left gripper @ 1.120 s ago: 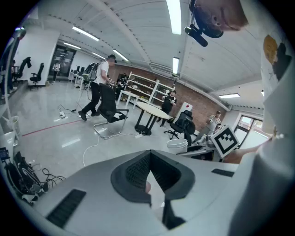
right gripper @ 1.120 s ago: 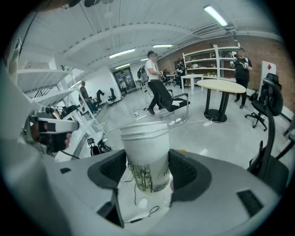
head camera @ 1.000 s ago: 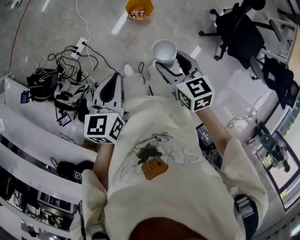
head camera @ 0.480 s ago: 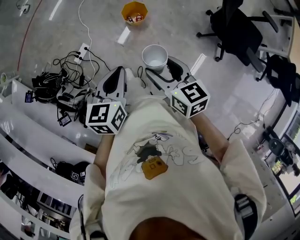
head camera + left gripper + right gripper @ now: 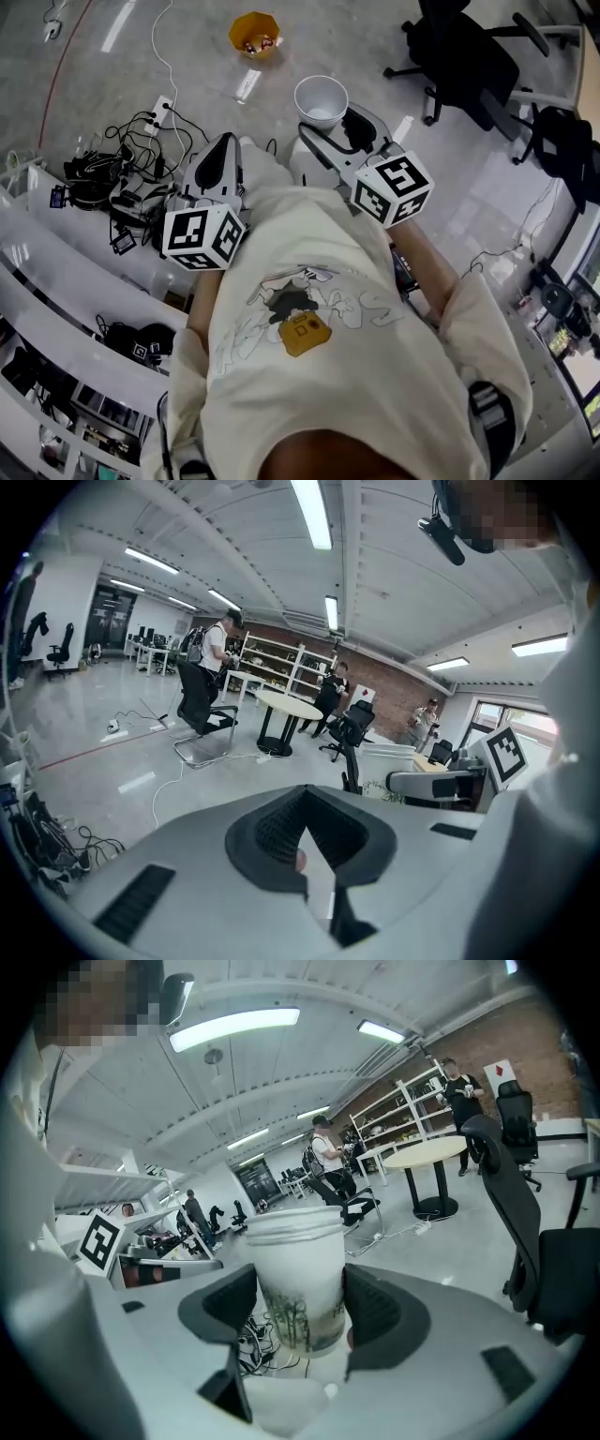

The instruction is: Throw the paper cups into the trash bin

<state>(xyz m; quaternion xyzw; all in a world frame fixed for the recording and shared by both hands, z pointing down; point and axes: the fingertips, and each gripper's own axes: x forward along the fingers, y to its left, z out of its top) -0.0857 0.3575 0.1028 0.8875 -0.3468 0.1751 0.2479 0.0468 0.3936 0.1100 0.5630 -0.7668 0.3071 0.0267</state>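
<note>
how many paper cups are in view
1. The cup stands upright in the right claw, jaws shut on its sides. The orange bin on the floor ahead holds small items too blurred to name, so more may be hidden there.

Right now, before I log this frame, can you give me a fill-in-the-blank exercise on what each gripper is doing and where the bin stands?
1. The right gripper is shut on an upright white ____.
2. The left gripper has its jaws ____, with nothing between them.
3. The orange trash bin stands on the ____, ahead of the person and apart from both grippers.
Missing words: paper cup; shut; floor.
</note>
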